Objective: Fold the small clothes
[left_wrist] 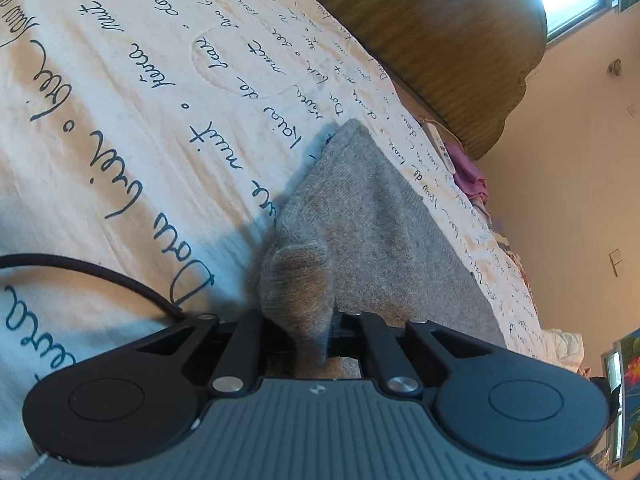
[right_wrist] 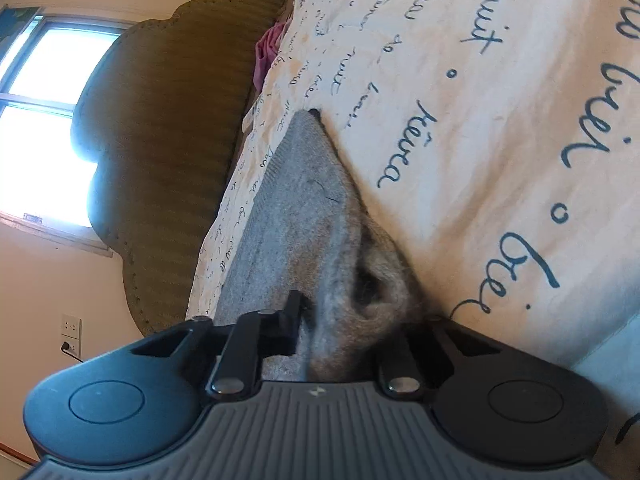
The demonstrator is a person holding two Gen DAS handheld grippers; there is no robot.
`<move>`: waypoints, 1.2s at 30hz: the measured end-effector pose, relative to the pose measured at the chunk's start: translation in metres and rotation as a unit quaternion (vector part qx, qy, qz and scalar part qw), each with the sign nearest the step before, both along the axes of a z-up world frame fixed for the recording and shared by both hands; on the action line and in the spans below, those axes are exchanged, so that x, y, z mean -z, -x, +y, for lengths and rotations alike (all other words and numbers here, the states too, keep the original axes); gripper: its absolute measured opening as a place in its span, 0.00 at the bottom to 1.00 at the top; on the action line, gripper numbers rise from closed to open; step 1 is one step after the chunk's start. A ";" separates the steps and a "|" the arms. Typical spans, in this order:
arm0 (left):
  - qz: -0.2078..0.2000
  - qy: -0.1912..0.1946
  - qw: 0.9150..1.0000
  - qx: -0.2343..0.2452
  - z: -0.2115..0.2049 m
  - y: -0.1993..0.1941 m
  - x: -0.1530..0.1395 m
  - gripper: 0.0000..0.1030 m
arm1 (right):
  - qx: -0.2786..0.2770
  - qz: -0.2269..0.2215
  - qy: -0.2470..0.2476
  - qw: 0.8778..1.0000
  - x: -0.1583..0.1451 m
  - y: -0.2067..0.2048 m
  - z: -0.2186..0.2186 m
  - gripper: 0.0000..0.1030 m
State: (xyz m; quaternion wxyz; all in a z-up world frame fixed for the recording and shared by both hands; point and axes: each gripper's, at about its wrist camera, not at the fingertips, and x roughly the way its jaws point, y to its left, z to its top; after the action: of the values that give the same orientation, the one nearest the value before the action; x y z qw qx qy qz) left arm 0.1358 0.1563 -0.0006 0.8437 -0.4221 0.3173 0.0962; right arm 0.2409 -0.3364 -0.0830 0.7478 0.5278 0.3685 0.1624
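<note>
A grey knitted garment (left_wrist: 372, 216) lies on a cream bedspread with dark handwriting (left_wrist: 132, 92). In the left wrist view my left gripper (left_wrist: 310, 332) is shut on a bunched edge of the garment, which rises between the jaws and hides the fingertips. In the right wrist view the same grey garment (right_wrist: 296, 208) stretches away from my right gripper (right_wrist: 344, 332), which is shut on its near edge; a fold of fuzzy knit fills the jaws. Only one black finger (right_wrist: 294, 320) shows there.
A brown ribbed headboard (left_wrist: 432, 32) stands at the far end of the bed, also in the right wrist view (right_wrist: 172, 152). Pink cloth (left_wrist: 468, 176) and a white remote (left_wrist: 440, 146) lie near the pillows. A black cable (left_wrist: 100, 276) crosses the bedspread. A window (right_wrist: 36, 120) and wall socket (right_wrist: 72, 334) are beyond.
</note>
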 end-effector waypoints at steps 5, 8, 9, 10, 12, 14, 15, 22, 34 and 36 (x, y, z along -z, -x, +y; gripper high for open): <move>-0.007 -0.047 0.999 0.019 -0.004 -0.004 -0.020 0.06 | -0.007 -0.009 0.006 1.000 -0.008 0.000 -0.002 0.05; -0.034 -0.056 0.997 0.030 -0.003 -0.002 -0.042 0.06 | -0.009 -0.025 0.004 1.000 -0.022 0.000 -0.003 0.05; -0.043 -0.060 0.997 0.033 -0.003 -0.001 -0.050 0.06 | -0.012 -0.033 0.005 0.999 -0.029 0.000 -0.004 0.04; -0.053 -0.062 0.996 0.035 -0.003 0.001 -0.058 0.06 | -0.014 -0.040 0.006 0.999 -0.036 0.001 -0.004 0.04; -0.071 -0.062 0.995 0.040 -0.004 0.003 -0.074 0.06 | -0.020 -0.056 0.007 0.998 -0.049 0.002 -0.005 0.04; -0.089 -0.056 0.993 0.045 -0.005 0.008 -0.089 0.06 | -0.027 -0.072 0.005 0.997 -0.063 0.006 -0.006 0.04; -0.096 -0.054 0.993 0.047 -0.006 0.010 -0.096 0.06 | -0.031 -0.078 0.004 0.996 -0.069 0.008 -0.007 0.04; -0.116 -0.032 0.990 0.072 -0.007 0.076 -0.113 0.06 | -0.065 -0.110 -0.007 0.992 -0.095 0.056 -0.019 0.04; 0.021 -0.015 0.997 0.066 0.007 0.122 -0.017 0.07 | -0.059 -0.027 0.029 0.997 -0.038 0.123 -0.022 0.06; 0.024 -0.039 0.997 0.067 0.008 0.125 -0.011 0.22 | -0.041 -0.005 0.066 0.997 -0.032 0.124 -0.022 0.08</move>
State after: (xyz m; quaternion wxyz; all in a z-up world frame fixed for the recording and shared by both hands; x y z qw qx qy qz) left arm 0.0107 0.1644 0.0103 0.8563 -0.3641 0.3609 0.0623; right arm 0.1173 -0.3584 -0.0506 0.7757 0.4609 0.3957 0.1711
